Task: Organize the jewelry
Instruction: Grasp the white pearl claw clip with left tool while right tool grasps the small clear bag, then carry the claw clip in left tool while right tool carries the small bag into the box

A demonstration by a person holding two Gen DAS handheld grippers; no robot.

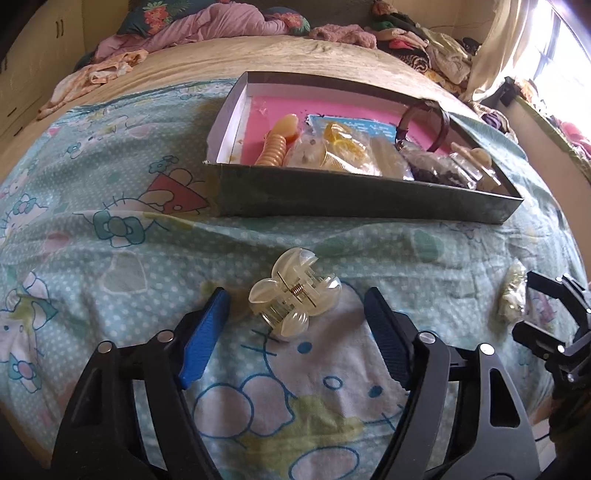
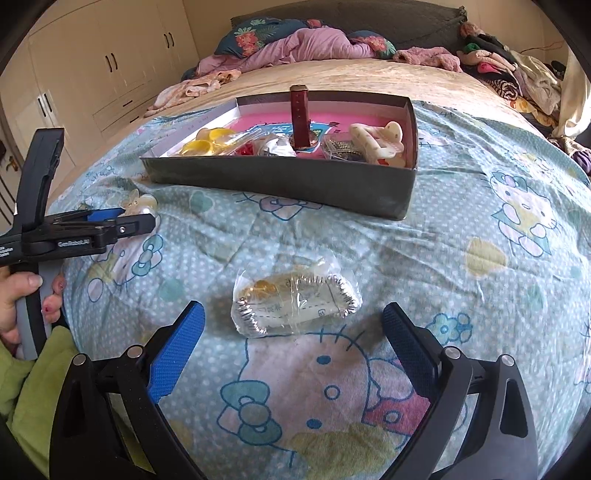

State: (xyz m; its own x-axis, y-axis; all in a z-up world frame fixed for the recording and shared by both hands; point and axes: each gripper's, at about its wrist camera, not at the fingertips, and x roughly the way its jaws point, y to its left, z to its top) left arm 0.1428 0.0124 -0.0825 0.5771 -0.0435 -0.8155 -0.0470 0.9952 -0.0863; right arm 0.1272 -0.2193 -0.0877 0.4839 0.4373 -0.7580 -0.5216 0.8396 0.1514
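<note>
A translucent cream claw hair clip (image 1: 293, 297) lies on the Hello Kitty sheet, between the tips of my open left gripper (image 1: 297, 299), not touched. It also shows in the right wrist view (image 2: 142, 205) beside the left gripper (image 2: 122, 219). A clear plastic bag of jewelry with a silver chain (image 2: 295, 304) lies just ahead of my open right gripper (image 2: 291, 314); it shows in the left wrist view (image 1: 513, 297) too. A dark open box (image 1: 369, 201) (image 2: 280, 181) with a pink floor holds hair clips, bags and a dark red bangle (image 1: 424, 122).
The bed carries a beige blanket (image 2: 332, 77) beyond the box, with piled clothes (image 2: 498, 62) and pillows (image 2: 258, 35) at the far end. Wardrobes (image 2: 92, 74) stand to the left. A curtain and window (image 1: 535, 48) are to the right.
</note>
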